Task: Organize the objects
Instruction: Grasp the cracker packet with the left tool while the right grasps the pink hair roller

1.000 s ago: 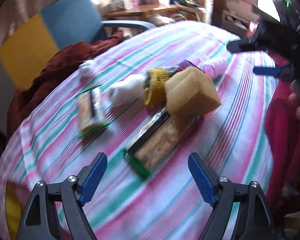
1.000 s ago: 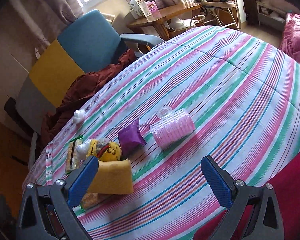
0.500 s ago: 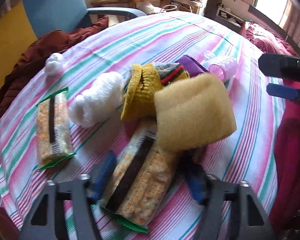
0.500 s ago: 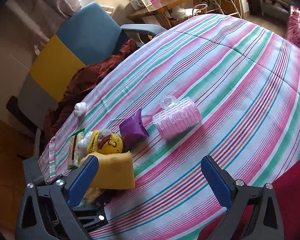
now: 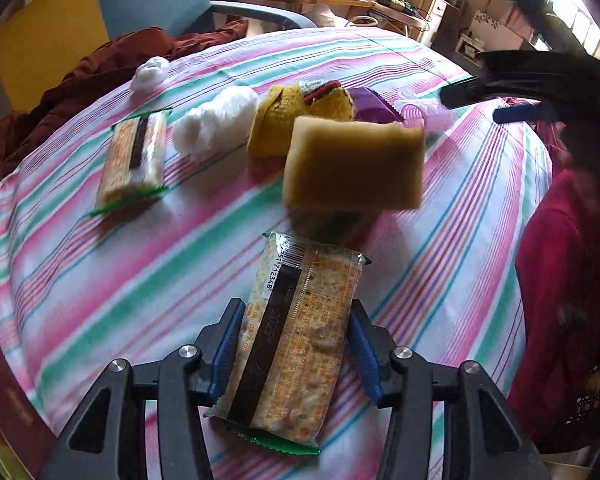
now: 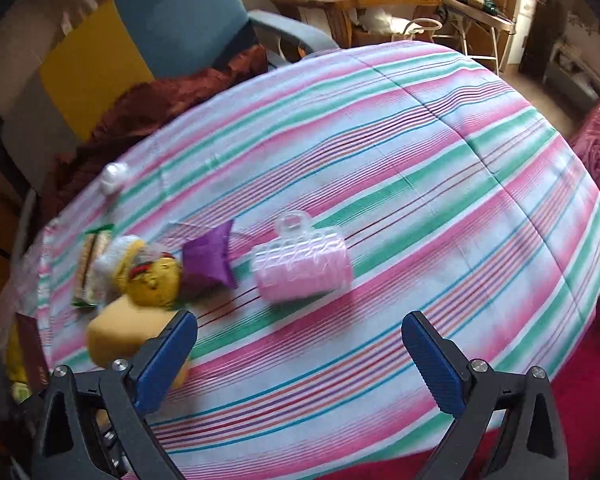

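Note:
My left gripper (image 5: 294, 350) holds a cracker packet (image 5: 300, 340) by its long sides; its blue pads press on the wrapper and the jaws are still closing. Just beyond lies a yellow sponge (image 5: 352, 164), then a yellow knitted piece (image 5: 296, 116), a white cotton wad (image 5: 216, 120) and a second cracker packet (image 5: 134, 156). My right gripper (image 6: 300, 344) is open and empty above the striped cloth (image 6: 420, 200), short of a pink roller case (image 6: 300, 264) and a purple pouch (image 6: 208, 258). The sponge (image 6: 120, 336) sits by its left finger.
A small cotton ball (image 5: 152, 74) lies near the cloth's far edge. A blue and yellow chair (image 6: 148, 40) with maroon fabric (image 6: 148, 112) stands behind. A dark red book (image 5: 8, 400) is at the near left, red bedding (image 5: 560, 280) on the right, a wooden desk (image 6: 360, 0) beyond.
My left gripper came down over the cracker packet and shut its wide jaws onto its sides; the packet now lies clear of the sponge. My right gripper shifted sideways and rolled, still open.

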Demonstrator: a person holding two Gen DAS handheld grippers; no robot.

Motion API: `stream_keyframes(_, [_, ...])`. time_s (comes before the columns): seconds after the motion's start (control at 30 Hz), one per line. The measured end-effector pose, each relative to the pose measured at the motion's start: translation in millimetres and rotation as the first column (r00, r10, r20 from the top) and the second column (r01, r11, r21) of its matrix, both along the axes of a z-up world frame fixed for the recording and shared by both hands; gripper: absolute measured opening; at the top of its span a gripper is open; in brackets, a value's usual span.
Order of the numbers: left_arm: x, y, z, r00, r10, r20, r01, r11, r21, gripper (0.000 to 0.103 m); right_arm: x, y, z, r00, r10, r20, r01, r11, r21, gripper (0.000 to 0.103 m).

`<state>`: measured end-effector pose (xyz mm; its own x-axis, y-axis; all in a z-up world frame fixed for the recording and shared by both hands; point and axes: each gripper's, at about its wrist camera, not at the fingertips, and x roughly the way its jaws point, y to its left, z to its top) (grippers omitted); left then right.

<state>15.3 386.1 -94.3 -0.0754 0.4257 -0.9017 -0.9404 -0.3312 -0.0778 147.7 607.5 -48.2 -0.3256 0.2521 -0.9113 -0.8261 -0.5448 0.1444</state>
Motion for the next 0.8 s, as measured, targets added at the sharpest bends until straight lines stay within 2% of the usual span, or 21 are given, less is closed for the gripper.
stream_keyframes(0.07, [1.7,-5.6,-0.1,1.0,0.016,0.0,-0.016,1.0,0.01,0.052,-11.3,8.7,-8.5,0.996,0.024,0.09,-0.026,0.999,0.021,0.103])
stream_keyframes(0.2, [0.2,-8.0,-0.7,0.999,0.037,0.012,-0.037,0.999,0.022,0.052,-32.7,20.7,-28.2,0.983,0.073,0.168,-0.077,0.997,0.018,0.103])
stream_keyframes(0.3, [3.9,-6.7,-3.7,0.999,0.045,0.003,-0.045,0.999,0.027,0.052,-38.9,24.3,-38.4,0.982,0.09,0.164,-0.094,0.995,0.017,0.099])
stream_keyframes(0.33, [5.4,-8.0,-3.3,0.999,0.049,0.003,-0.049,0.998,0.032,0.052,-39.4,23.5,-40.6,0.981,0.092,0.17,-0.098,0.995,0.026,0.078])
stream_keyframes(0.37, [5.9,-9.3,-3.6,0.999,0.054,0.004,-0.054,0.998,0.04,0.052,-38.4,23.6,-41.7,0.98,0.088,0.178,-0.095,0.995,0.035,0.064])
stream_keyframes(0.53, [9.0,-17.0,-0.2,0.997,0.072,-0.005,-0.071,0.995,0.071,0.051,-31.7,24.9,-34.9,0.989,0.071,0.132,-0.08,0.995,0.059,0.063])
stream_keyframes(0.8, [24.0,-38.6,2.7,0.993,0.109,-0.04,-0.105,0.991,0.086,0.05,-21.2,32.6,-20.7,0.998,-0.008,0.063,0.001,0.995,0.105,0.063])
